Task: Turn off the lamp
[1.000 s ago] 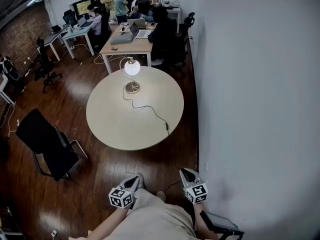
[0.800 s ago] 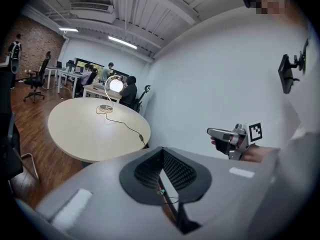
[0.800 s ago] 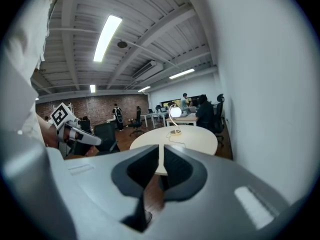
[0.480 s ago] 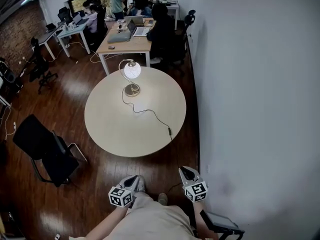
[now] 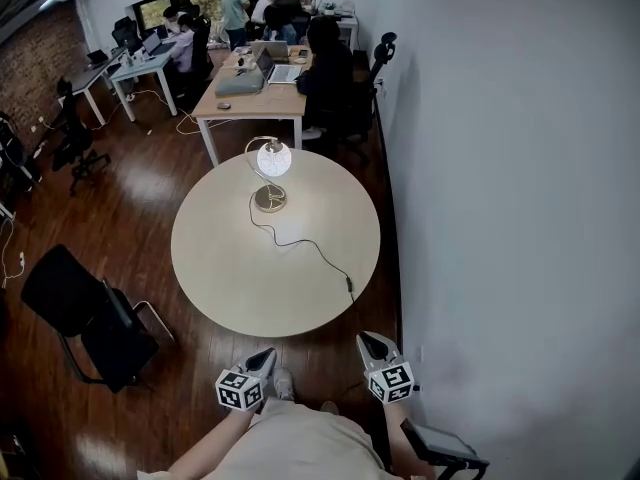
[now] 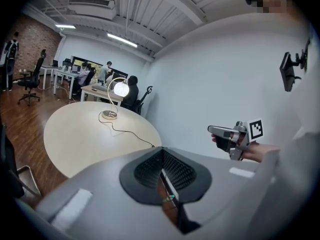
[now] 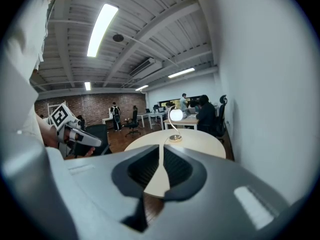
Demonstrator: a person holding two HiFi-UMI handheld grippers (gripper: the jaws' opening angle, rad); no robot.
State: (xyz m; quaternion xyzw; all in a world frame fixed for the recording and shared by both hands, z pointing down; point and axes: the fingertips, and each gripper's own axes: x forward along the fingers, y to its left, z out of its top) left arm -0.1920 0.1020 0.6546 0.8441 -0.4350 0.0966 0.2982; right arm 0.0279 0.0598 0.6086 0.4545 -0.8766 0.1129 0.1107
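Closer now than a second ago, the round table (image 5: pixel 215 268) fills more of the head view as the person walks up to it. Both the left gripper (image 5: pixel 265 357) and the right gripper (image 5: pixel 372 346) are carried low at the waist, jaws closed on nothing, since nothing needs holding yet. The lamp (image 5: pixel 272 158), lit, stands well ahead of both on the table's far side. Its cord (image 5: pixel 300 243) trails back toward the right gripper, where a dark lump (image 5: pixel 349 286) is probably the switch.

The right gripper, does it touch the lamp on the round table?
Apart. Head view: right gripper over the floor, lamp far across the table.
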